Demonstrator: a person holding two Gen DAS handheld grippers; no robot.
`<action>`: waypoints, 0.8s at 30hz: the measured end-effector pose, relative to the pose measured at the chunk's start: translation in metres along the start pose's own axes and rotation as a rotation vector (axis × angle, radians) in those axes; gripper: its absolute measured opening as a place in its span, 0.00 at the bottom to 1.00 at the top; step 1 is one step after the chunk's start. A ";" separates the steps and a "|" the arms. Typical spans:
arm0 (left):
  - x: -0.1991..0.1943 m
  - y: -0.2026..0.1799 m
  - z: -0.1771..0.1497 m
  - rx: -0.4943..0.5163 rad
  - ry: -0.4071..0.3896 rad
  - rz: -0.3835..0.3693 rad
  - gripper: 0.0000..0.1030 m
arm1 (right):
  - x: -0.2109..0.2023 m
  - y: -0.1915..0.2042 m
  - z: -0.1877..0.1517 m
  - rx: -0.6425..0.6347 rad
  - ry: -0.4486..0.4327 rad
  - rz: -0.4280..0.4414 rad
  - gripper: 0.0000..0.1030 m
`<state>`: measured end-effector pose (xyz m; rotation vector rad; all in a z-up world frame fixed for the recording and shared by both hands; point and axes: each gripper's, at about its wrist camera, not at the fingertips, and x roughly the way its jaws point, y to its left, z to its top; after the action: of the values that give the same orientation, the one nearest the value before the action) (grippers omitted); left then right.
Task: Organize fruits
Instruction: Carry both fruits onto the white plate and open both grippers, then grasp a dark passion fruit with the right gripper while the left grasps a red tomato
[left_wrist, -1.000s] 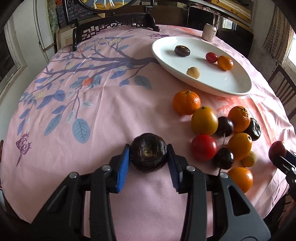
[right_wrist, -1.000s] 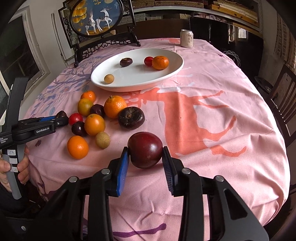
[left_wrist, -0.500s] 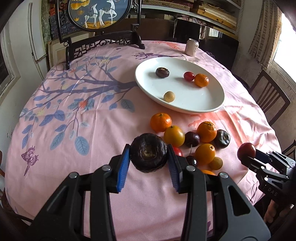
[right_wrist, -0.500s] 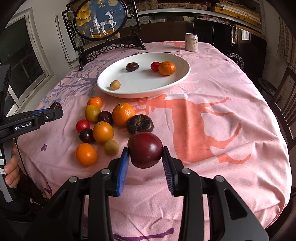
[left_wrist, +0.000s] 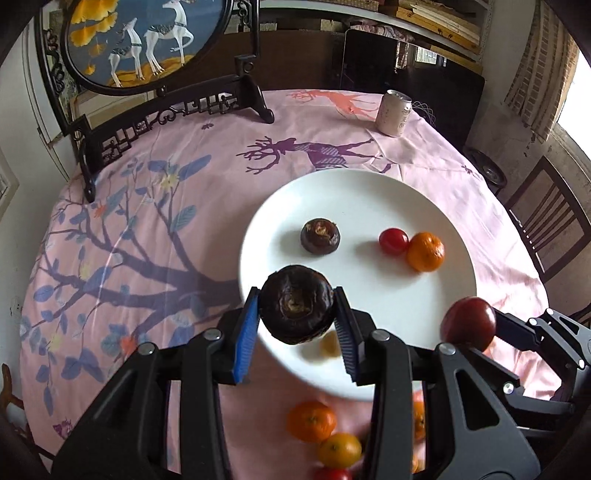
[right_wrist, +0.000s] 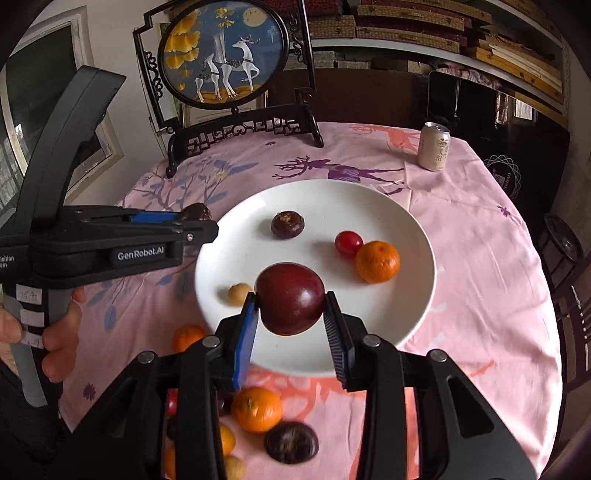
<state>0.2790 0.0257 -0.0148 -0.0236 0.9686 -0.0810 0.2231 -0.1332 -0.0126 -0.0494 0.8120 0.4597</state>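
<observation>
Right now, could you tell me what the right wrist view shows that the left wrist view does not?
Only the right wrist view shows the person's hand on the left gripper's handle and a loose dark brown fruit on the cloth. Only the left wrist view shows the left gripper head-on, shut on its dark brown fruit. Both show the white plate, the can and the right gripper shut on the dark red plum.

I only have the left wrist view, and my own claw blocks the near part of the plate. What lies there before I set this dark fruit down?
Observer: A small tan fruit lies on the white plate, by its near-left rim.
Operator: Does the right claw grip its fruit squarely?
Observer: Yes, the right claw has both pads pressed on the dark red plum, above the plate.
Operator: Anything on the cloth I miss?
Observer: A dark brown fruit beside an orange.
</observation>
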 end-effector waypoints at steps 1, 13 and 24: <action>0.011 0.001 0.006 -0.011 0.016 -0.003 0.39 | 0.013 -0.004 0.007 0.003 0.015 -0.002 0.35; 0.070 0.000 0.022 -0.038 0.108 -0.030 0.39 | 0.082 -0.026 0.024 0.016 0.117 -0.015 0.37; -0.025 0.016 -0.017 -0.020 -0.075 -0.006 0.61 | -0.014 -0.003 0.005 -0.052 -0.043 -0.082 0.57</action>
<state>0.2515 0.0439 -0.0044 -0.0480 0.8947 -0.0752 0.2191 -0.1404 0.0005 -0.1198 0.7532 0.4029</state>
